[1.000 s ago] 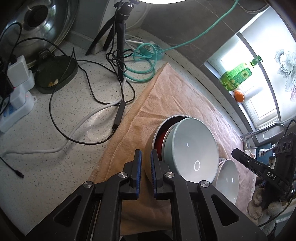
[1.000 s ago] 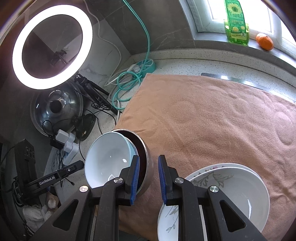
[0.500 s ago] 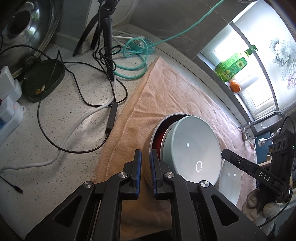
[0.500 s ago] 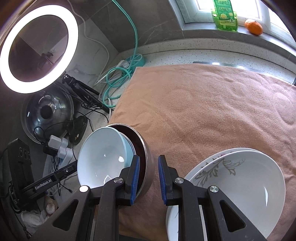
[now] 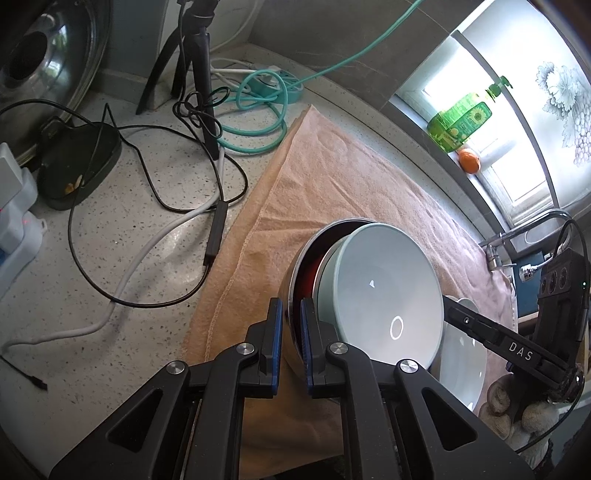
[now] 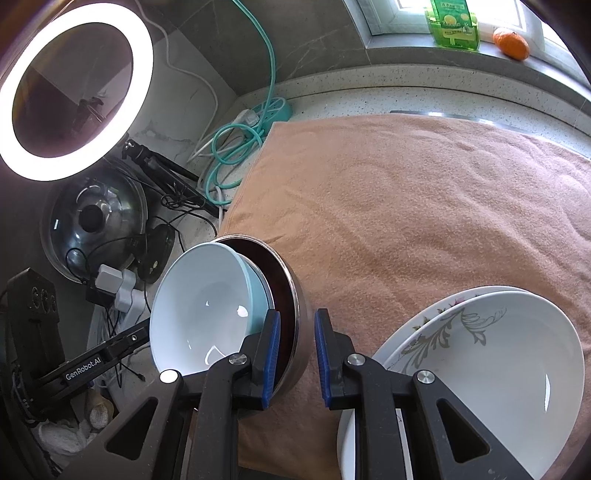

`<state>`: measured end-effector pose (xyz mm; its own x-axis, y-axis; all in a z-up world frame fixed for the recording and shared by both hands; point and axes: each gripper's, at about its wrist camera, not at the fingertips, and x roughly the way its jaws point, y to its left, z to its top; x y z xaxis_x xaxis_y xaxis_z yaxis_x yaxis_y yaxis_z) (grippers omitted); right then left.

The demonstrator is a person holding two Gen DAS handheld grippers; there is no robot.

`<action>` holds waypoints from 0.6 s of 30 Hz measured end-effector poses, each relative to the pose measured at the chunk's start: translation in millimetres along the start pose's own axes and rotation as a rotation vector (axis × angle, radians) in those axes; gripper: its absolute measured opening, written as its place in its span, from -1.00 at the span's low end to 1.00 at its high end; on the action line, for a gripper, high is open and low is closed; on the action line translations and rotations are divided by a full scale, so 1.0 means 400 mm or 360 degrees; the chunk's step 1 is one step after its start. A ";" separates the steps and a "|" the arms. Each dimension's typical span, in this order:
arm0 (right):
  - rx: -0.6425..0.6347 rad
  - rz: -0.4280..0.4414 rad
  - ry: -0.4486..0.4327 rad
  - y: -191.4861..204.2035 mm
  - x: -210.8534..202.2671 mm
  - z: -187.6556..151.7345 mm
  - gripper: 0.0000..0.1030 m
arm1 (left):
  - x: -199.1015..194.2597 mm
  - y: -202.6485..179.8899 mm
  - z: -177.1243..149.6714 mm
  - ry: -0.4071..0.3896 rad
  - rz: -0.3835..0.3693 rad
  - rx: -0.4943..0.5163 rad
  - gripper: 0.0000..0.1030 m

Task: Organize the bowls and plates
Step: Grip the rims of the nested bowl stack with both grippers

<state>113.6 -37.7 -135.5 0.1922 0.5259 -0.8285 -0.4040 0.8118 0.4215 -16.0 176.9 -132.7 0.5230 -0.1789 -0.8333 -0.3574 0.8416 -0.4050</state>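
A steel bowl (image 5: 295,273) with a red inside lies tipped on the tan towel (image 5: 332,177), and a pale blue bowl (image 5: 384,295) is nested in it. My left gripper (image 5: 291,332) is shut on the steel bowl's rim. In the right wrist view my right gripper (image 6: 295,350) straddles the steel bowl's (image 6: 295,295) wall, one finger inside beside the blue bowl (image 6: 199,306) and one outside. Its jaws are closing, and a thin gap still shows at the outer pad. A white deep plate (image 6: 498,369) rests on a flower-patterned plate (image 6: 424,332) at the lower right.
Black and teal cables (image 5: 251,110), a tripod (image 5: 199,55), a dark dish (image 5: 74,162) and a steel lid (image 5: 37,55) crowd the speckled counter left of the towel. A lit ring light (image 6: 74,92) stands at the back. A green bottle (image 6: 454,26) and an orange (image 6: 511,42) sit on the windowsill.
My right gripper has sunk a little towards the bowls and its jaws have narrowed slightly around the steel bowl's wall. The left gripper keeps its grip and has rolled slightly.
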 end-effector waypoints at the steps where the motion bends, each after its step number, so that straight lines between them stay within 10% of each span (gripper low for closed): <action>1: -0.0003 0.0002 0.0003 0.001 0.001 -0.001 -0.71 | 0.003 0.000 0.000 0.0005 0.0002 0.0001 -0.84; 18: -0.0009 -0.0030 0.0032 0.007 0.029 -0.002 -0.83 | 0.023 0.011 0.007 0.0035 -0.0023 -0.0006 -0.85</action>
<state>114.0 -29.7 -144.1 0.1818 0.5055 -0.8435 -0.4054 0.8200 0.4041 -10.5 180.4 -141.2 0.5108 -0.2021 -0.8356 -0.3529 0.8370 -0.4181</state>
